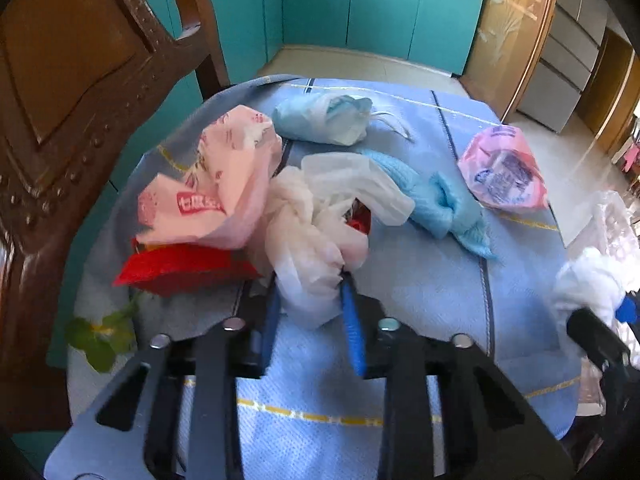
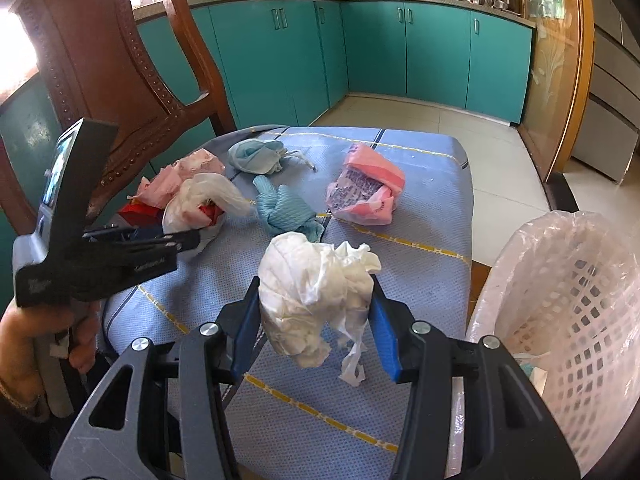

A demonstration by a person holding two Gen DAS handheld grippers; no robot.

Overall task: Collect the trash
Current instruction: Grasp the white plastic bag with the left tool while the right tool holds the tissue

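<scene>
Left claw [image 1: 308,300] clamped on white plastic bag [image 1: 316,240]; right claw [image 2: 316,316] gripping crumpled tissue wad [image 2: 312,292]. Next: carry both to bin [image 2: 560,300], 3 o'clock of bench [image 2: 400,272].

Left tool [image 1: 310,300] pinched onto white plastic bag [image 1: 312,240] on blue-clothed bench [image 1: 420,292]. Pink wrapper [image 1: 212,184] and red packet [image 1: 180,268] just left; blue glove [image 1: 436,200] right.

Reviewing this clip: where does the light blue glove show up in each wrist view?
Left wrist view: the blue glove lies right of centre, partly under the white plastic bag.
Right wrist view: the glove lies at centre, beyond the held white wad.
Shared landmark: the pink wrapper sits right of it in both.
</scene>
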